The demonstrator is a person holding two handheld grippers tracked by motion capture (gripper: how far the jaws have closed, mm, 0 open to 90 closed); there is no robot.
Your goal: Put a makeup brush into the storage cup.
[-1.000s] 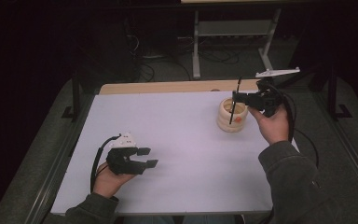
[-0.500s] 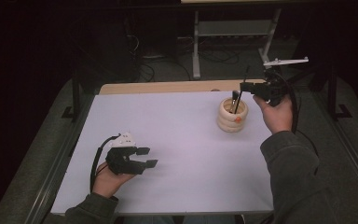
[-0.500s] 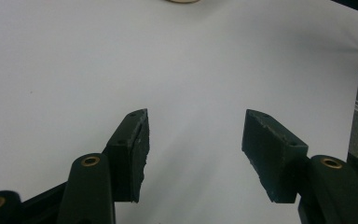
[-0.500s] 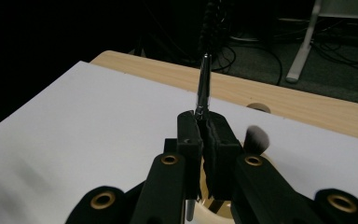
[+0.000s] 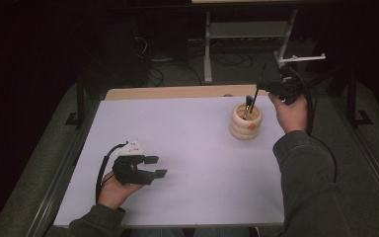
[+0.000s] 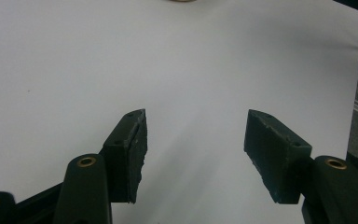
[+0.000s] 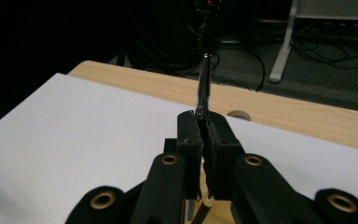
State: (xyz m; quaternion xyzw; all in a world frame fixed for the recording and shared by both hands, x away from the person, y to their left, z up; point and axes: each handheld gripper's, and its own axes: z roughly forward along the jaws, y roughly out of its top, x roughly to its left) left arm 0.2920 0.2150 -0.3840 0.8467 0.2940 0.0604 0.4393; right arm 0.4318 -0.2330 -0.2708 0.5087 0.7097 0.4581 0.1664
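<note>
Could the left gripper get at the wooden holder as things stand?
Probably yes. The left gripper sits with open, empty jaws, and bare white table lies between it and the wooden holder. But the right gripper is shut on a thin tool standing in that holder, crowding its far side.

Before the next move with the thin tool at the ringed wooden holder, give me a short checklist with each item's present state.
1. Right claw shut on the thin dark metal-shafted tool: ok.
2. Tool's lower end inside the pale ringed wooden holder: ok, in the high view.
3. Holder upright on the white table sheet: ok.
4. Left claw open with nothing between its jaws, which have just been opening: ok.
5. Left claw apart from the holder: ok.
6. What else stands in the holder: cannot tell.
</note>
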